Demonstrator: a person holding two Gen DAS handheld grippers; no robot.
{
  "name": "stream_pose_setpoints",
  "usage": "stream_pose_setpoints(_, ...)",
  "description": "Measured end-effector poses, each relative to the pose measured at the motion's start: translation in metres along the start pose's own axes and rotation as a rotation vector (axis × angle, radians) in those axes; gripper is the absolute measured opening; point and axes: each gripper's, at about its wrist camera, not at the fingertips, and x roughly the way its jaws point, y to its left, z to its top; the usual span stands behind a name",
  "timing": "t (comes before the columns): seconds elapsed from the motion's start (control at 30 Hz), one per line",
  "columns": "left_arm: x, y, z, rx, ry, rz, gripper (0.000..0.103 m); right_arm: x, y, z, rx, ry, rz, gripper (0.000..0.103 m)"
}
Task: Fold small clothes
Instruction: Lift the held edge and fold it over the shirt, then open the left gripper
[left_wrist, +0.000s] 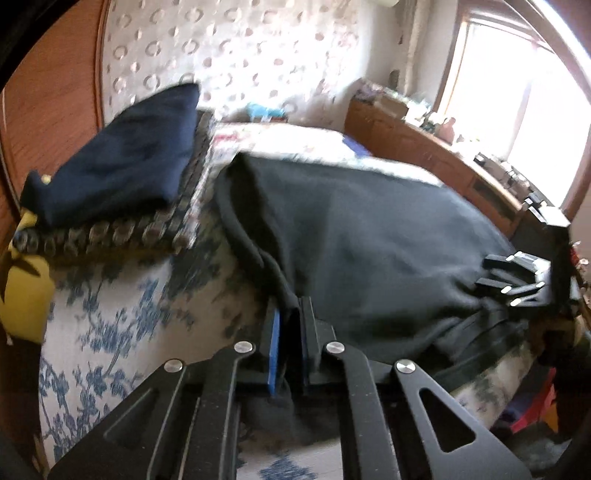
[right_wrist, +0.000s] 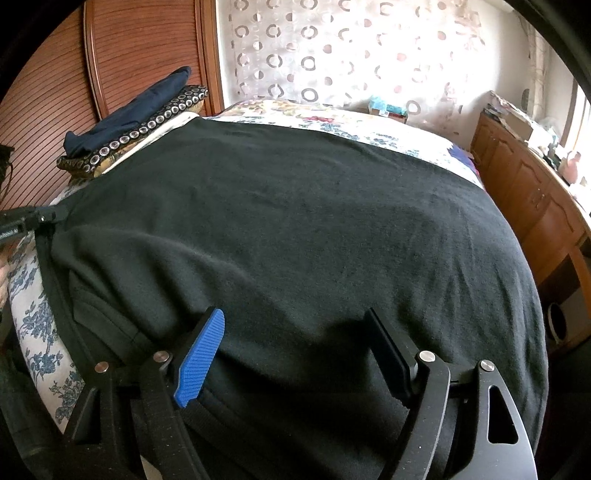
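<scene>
A black garment (left_wrist: 369, 229) lies spread across the bed, and in the right wrist view this black garment (right_wrist: 295, 206) fills most of the frame. My left gripper (left_wrist: 290, 308) is shut on its near left edge, with a fold of black cloth pinched between the blue pads. My right gripper (right_wrist: 295, 332) is open, its fingers spread wide over the garment's near hem with flat cloth between them. In the left wrist view the right gripper (left_wrist: 513, 280) shows at the garment's right edge. The left gripper (right_wrist: 33, 219) appears at the far left of the right wrist view.
A folded navy garment (left_wrist: 122, 162) rests on a ring-patterned pillow (left_wrist: 110, 236) by the wooden headboard (left_wrist: 48, 110). The blue floral bed sheet (left_wrist: 110, 314) shows left of the black garment. A yellow cushion (left_wrist: 26, 295) lies at the left edge. A wooden cabinet (right_wrist: 524, 192) runs along the right under a window.
</scene>
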Motion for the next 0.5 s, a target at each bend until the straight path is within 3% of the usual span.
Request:
stream_pose_setpoints(0.2, -0.019, -0.024, 0.031, 0.026, -0.097, -0.078, 0.009, 0.000, 0.000, 0.000, 0.000, 0.000, 0.001, 0.080)
stream_pose_setpoints(0.5, -0.023, -0.047, 0.049, 0.078, -0.148, -0.131, 0.009, -0.001, -0.001, -0.001, 0.000, 0.000, 0.002, 0.080)
